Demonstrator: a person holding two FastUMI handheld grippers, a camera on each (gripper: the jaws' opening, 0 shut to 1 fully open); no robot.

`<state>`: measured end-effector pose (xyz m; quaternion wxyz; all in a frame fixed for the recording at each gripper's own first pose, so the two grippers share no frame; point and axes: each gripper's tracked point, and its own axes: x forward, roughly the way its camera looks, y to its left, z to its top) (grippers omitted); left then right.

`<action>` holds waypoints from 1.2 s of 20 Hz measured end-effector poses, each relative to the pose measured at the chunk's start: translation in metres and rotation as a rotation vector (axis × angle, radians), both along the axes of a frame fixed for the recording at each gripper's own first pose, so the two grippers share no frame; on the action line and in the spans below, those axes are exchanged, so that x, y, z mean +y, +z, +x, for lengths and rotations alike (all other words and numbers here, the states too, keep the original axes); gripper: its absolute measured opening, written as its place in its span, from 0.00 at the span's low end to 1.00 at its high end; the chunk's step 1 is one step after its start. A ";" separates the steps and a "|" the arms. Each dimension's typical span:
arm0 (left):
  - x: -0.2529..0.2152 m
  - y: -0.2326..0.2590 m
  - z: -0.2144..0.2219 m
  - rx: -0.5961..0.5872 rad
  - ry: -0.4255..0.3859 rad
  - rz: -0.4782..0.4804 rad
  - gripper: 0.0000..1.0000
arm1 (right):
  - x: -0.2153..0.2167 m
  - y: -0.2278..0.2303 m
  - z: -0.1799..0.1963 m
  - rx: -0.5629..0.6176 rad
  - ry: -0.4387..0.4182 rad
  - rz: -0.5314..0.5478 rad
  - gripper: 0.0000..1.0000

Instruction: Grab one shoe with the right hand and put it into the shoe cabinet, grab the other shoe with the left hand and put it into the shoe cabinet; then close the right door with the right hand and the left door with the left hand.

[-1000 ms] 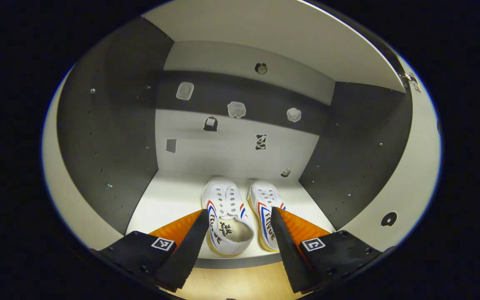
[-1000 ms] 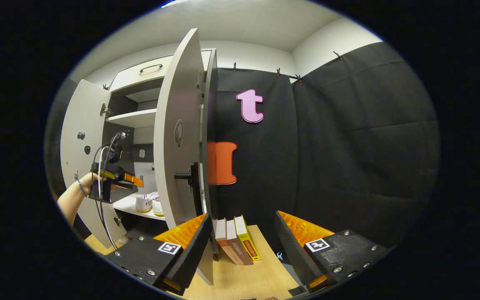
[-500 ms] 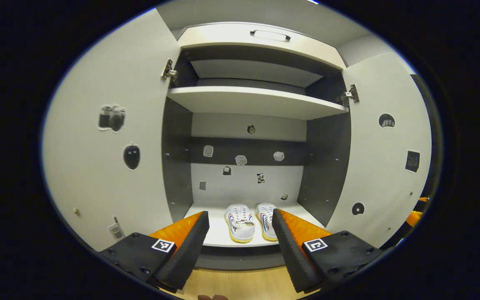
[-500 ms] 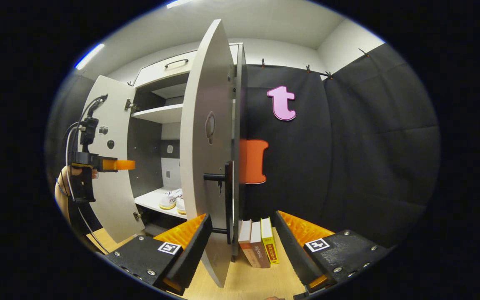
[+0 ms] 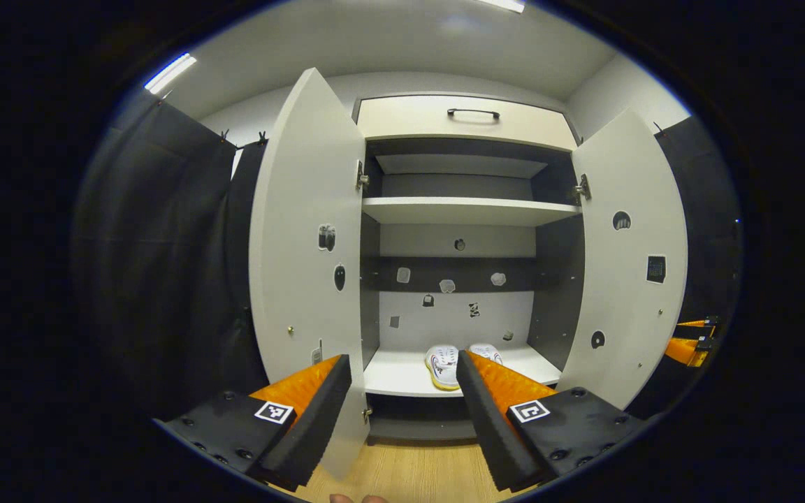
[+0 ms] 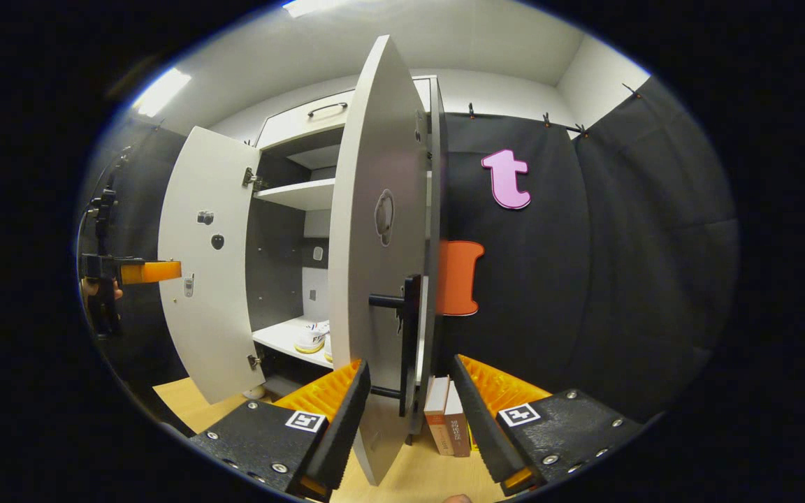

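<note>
Two white shoes (image 5: 444, 363) with red and blue stripes stand side by side on the lower shelf (image 5: 395, 374) of the shoe cabinet, and they also appear in the right gripper view as the shoes (image 6: 310, 339). Both doors stand open: the left door (image 5: 305, 265) and the right door (image 5: 626, 279). My left gripper (image 5: 402, 370) is open and empty, well back from the cabinet and facing it. My right gripper (image 6: 408, 374) is open, with the right door (image 6: 381, 244) edge-on between its fingers near the black handle (image 6: 406, 328). A hand holds the left gripper (image 6: 133, 271) at far left.
An upper shelf (image 5: 465, 209) and a drawer with a black handle (image 5: 472, 112) sit above the shoes. Books (image 6: 448, 419) stand on the wooden floor (image 5: 409, 475) beside the cabinet, behind the right door. Black cloth walls flank the cabinet.
The left gripper has drawn back out of the cabinet, leaving the shoes on the shelf. The right gripper has moved closer to the right door's edge and handle.
</note>
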<state>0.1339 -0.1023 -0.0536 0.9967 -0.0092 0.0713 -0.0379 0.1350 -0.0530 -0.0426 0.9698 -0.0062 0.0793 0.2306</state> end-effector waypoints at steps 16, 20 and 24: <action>0.110 0.012 0.001 -0.035 0.034 0.010 0.96 | 0.083 -0.018 0.020 0.046 -0.028 0.083 0.74; 0.127 0.001 0.014 -0.028 0.020 0.005 0.98 | 0.110 -0.021 0.028 0.054 -0.059 0.095 0.75; 0.134 -0.010 0.023 -0.022 -0.015 -0.010 0.96 | 0.152 -0.028 0.038 0.078 -0.070 0.155 0.87</action>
